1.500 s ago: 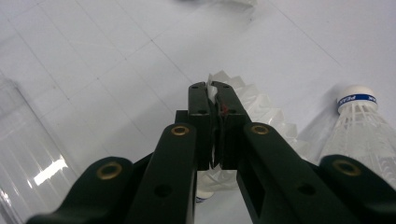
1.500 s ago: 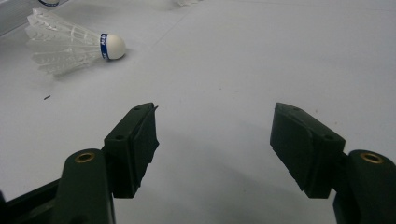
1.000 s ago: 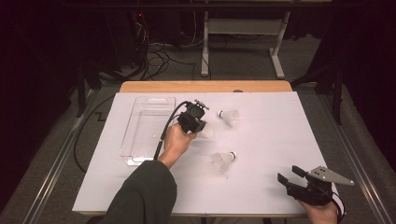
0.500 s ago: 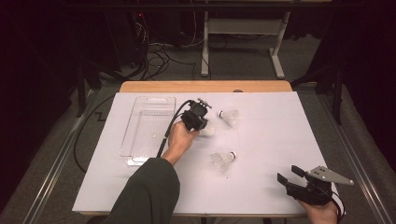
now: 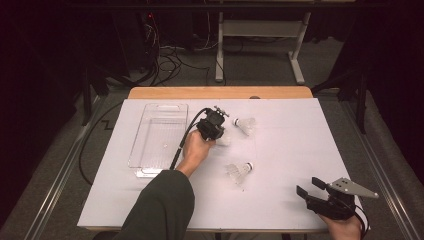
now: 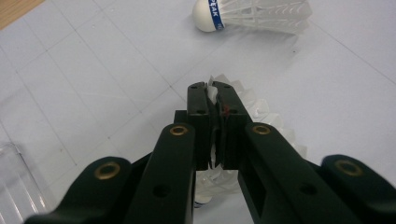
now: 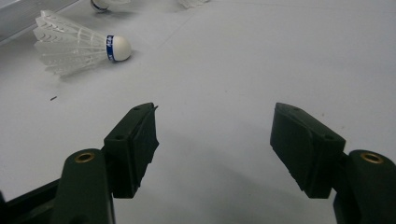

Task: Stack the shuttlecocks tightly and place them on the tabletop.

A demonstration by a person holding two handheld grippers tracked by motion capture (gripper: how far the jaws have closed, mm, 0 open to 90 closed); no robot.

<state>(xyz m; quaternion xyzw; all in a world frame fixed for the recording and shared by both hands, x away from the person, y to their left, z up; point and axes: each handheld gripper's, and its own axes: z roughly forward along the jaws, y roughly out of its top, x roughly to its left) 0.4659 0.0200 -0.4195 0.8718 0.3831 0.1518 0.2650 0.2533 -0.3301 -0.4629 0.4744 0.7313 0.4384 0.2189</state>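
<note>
Now the left tool (image 6: pixel 214 91) pinches a shuttlecock (image 6: pixel 261 114) by its feathers.
Its jaws press tight on it. The right tool (image 7: pixel 214 140) sits spread wide on the counter (image 5: pixel 300 140).

Left hand-held gripper (image 5: pixel 218 134) has shifted slightly toward far shuttlecock (image 5: pixel 245 125), gripped shuttlecock (image 6: pixel 243 109) w/ it.

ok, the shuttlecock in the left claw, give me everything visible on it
The white feathered shuttlecock is pinched by its skirt edge between the black jaws of the left claw, which are shut on it. Its white feathers look thin and translucent, fanned with pointed tips. A rounded white cork end with a blue band peeks out below the jaws. It sits low over the white gridded sheet; whether it touches the sheet cannot be told.
</note>
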